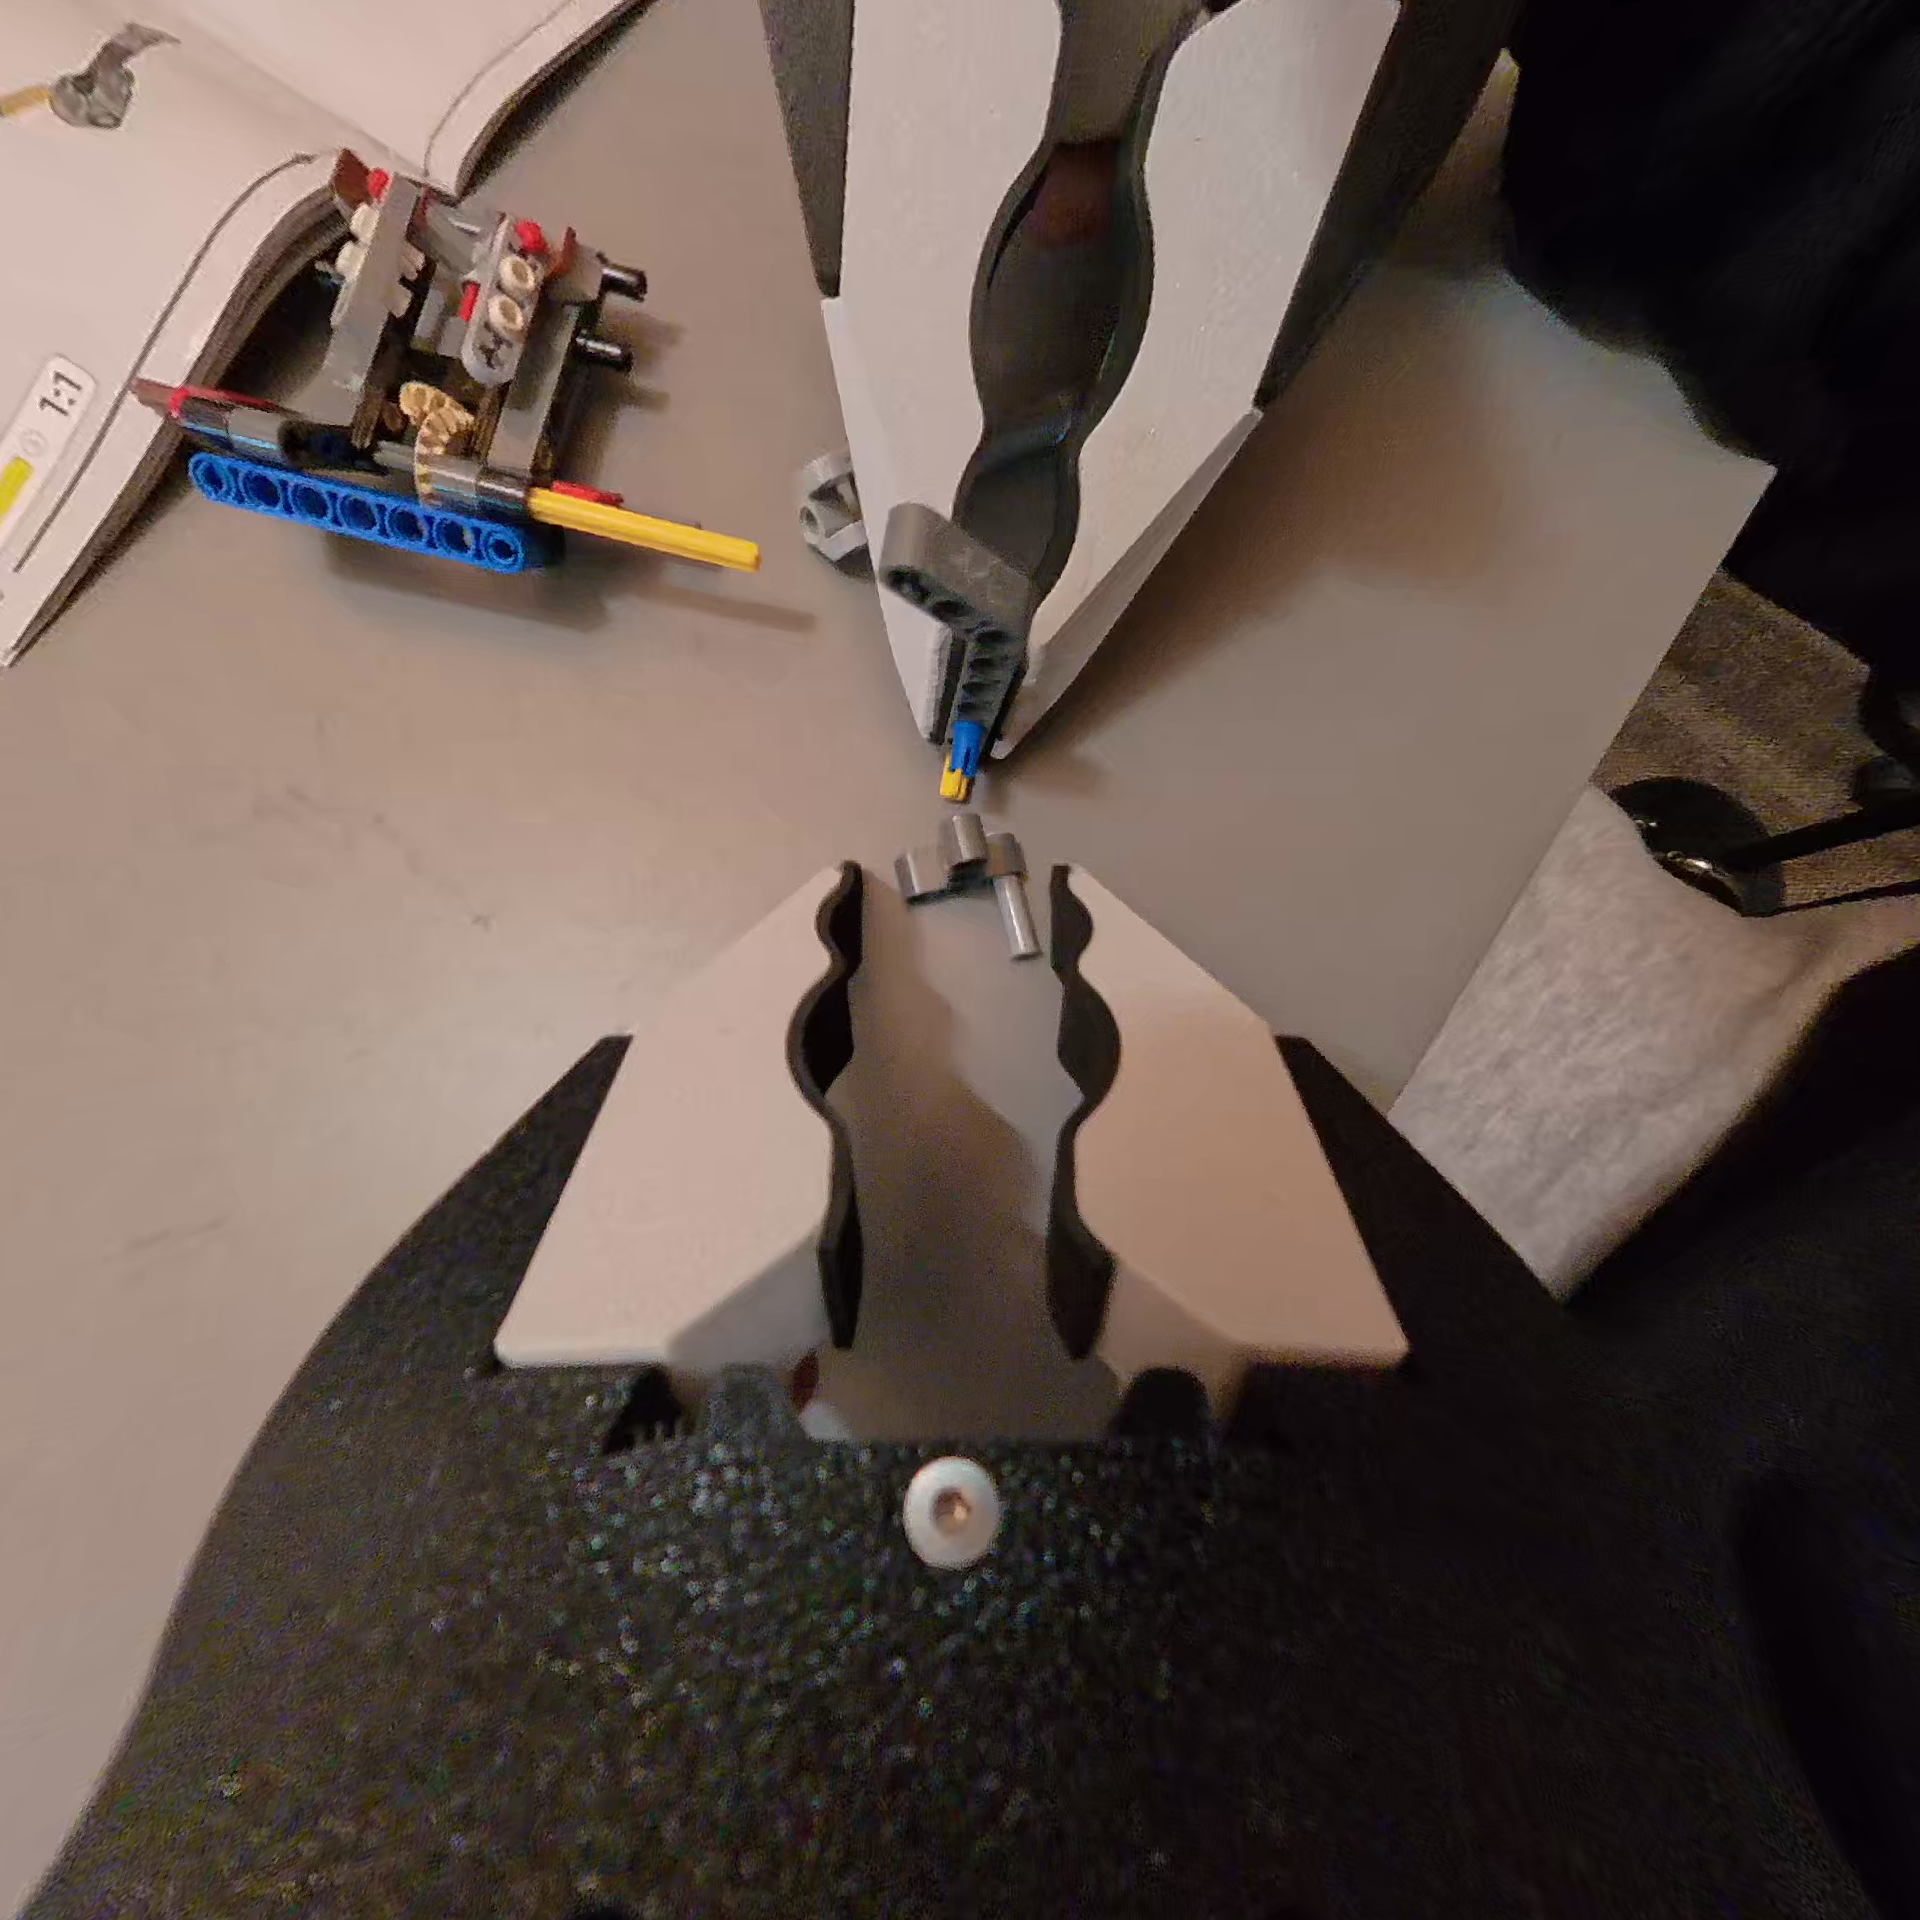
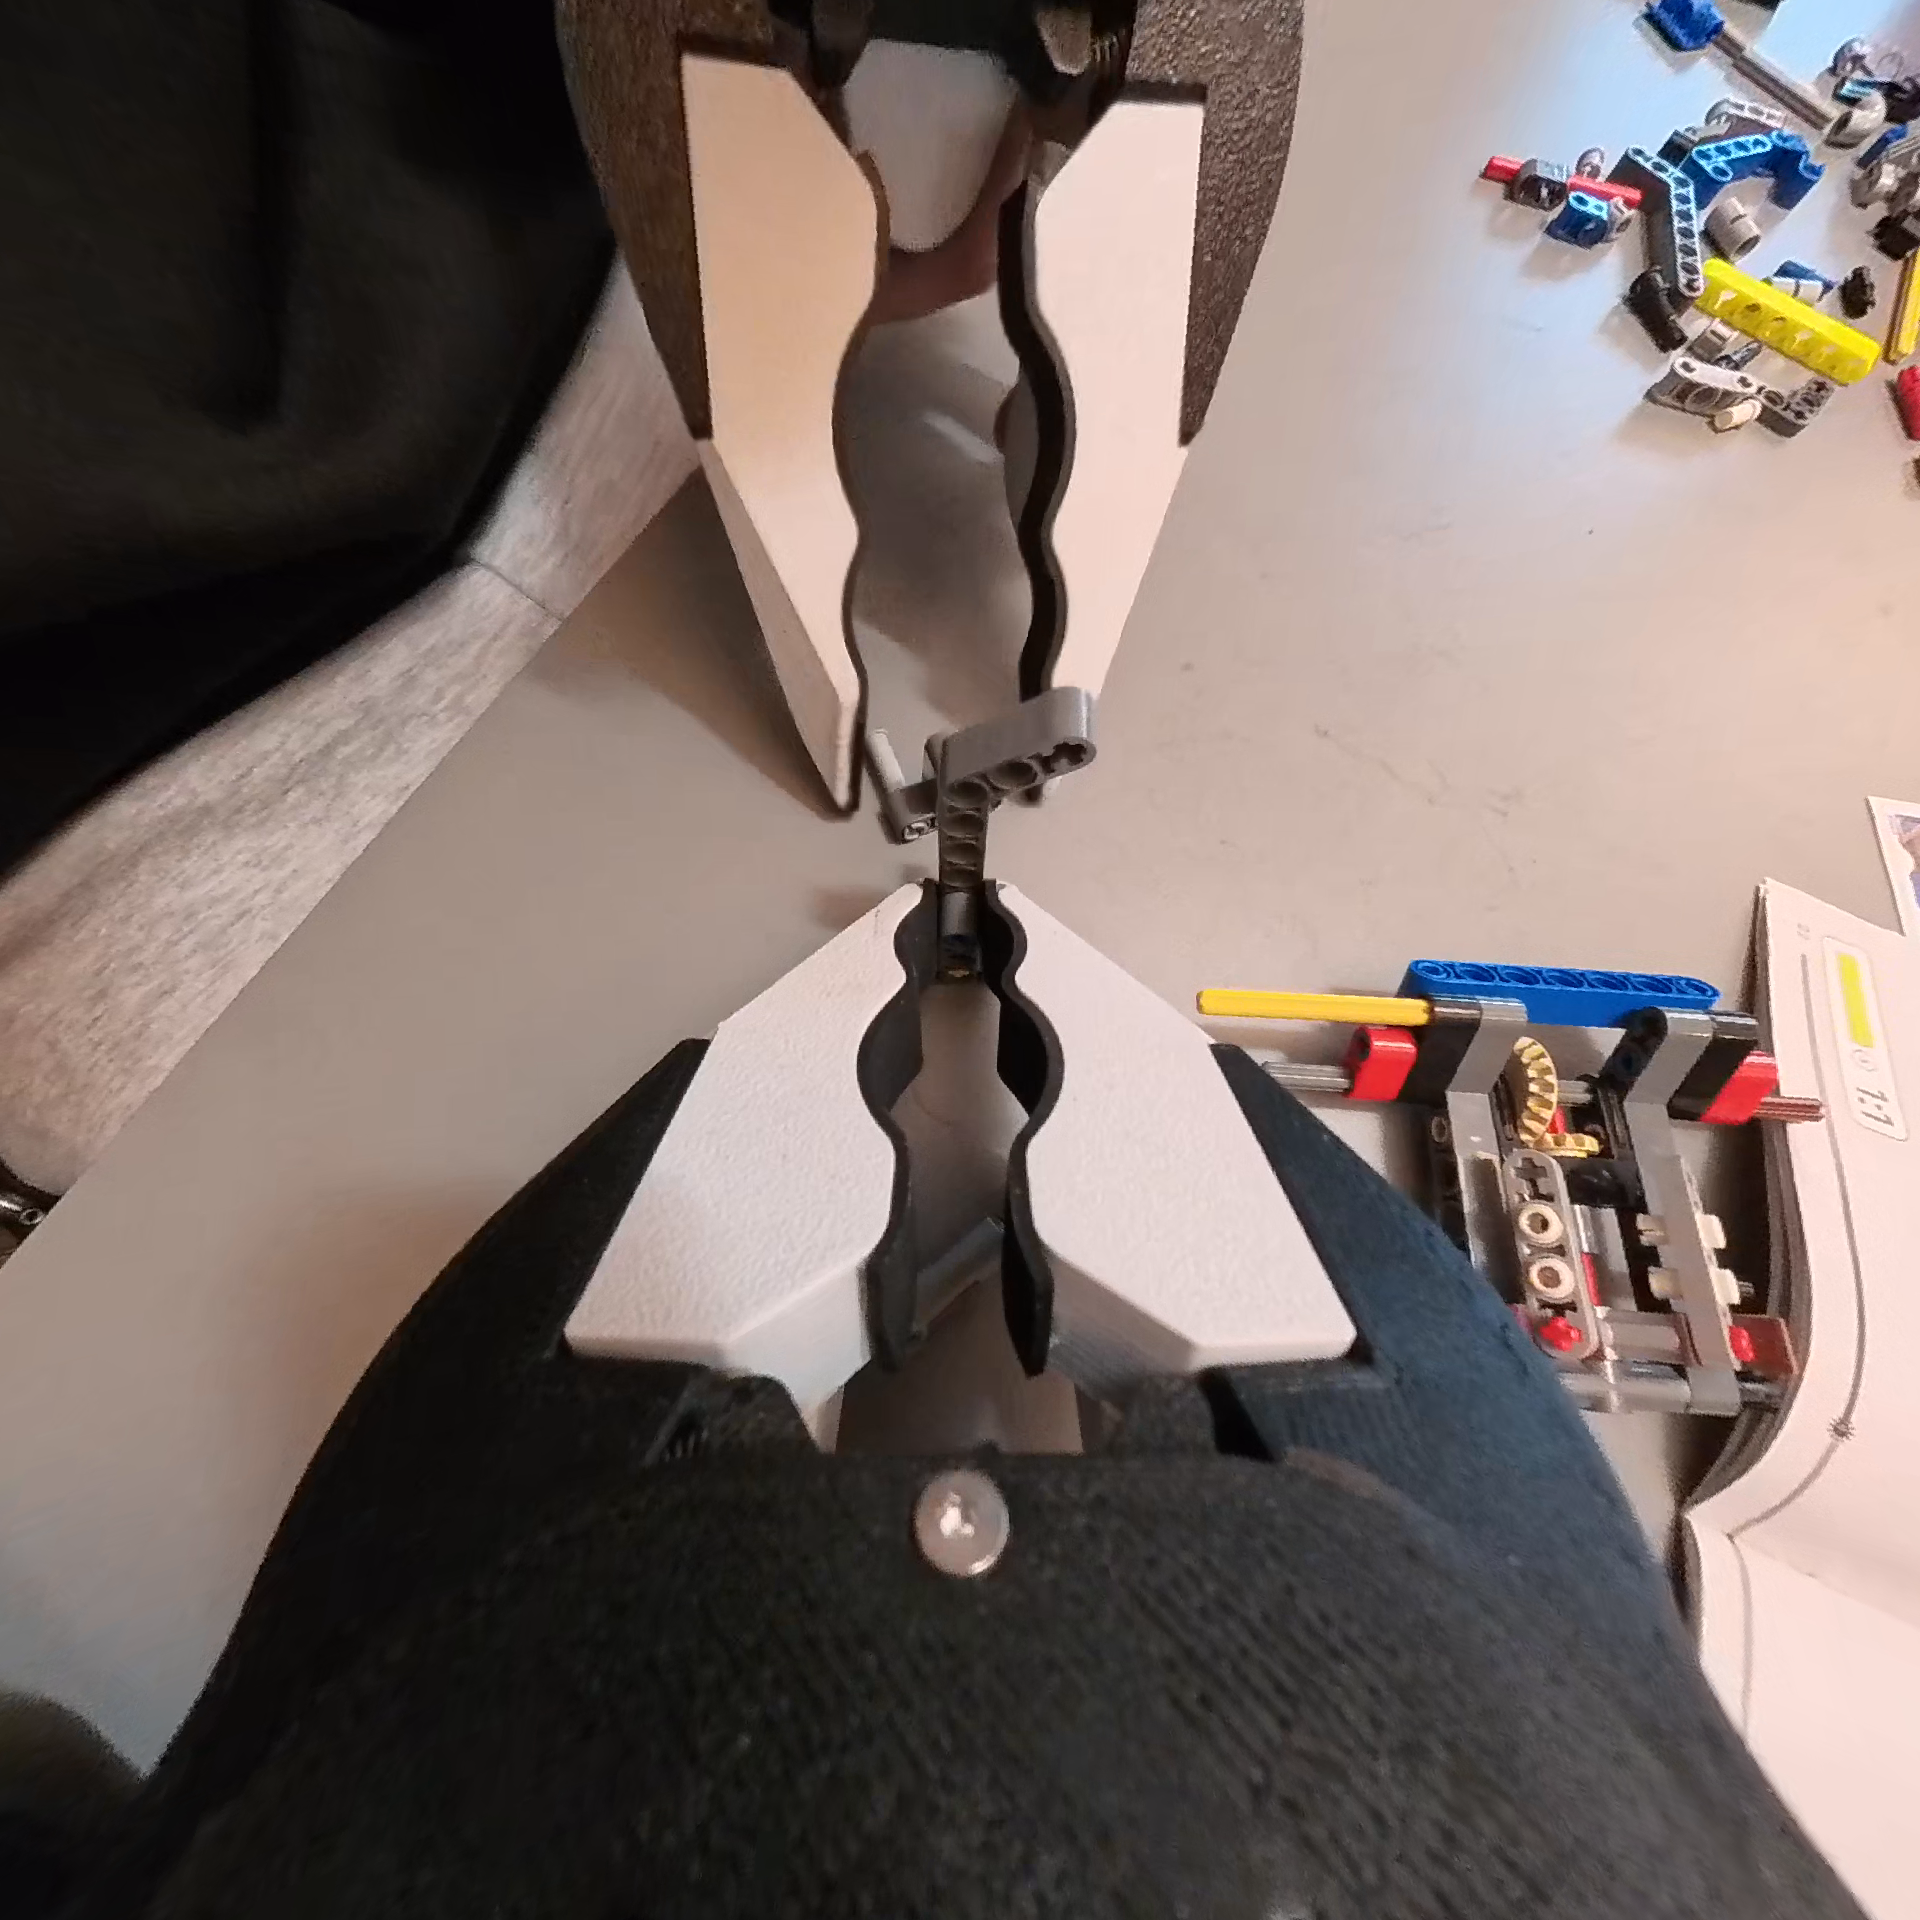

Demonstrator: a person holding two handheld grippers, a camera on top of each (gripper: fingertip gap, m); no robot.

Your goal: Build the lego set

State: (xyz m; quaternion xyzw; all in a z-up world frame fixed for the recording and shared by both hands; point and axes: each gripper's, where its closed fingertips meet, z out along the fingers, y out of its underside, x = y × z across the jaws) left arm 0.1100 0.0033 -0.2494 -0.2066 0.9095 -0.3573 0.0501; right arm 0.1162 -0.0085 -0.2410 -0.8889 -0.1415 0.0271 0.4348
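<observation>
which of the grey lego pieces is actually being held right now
The dark grey L-shaped beam, pinched in the right gripper. The small light grey connector with a pin lies loose on the table before the open left gripper.

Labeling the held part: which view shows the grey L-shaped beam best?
Left wrist view: the grey L-shaped beam shows its whole L, clamped in the right gripper, with a blue-and-yellow pin at its end. The right wrist view sees it end-on and foreshortened.
</observation>
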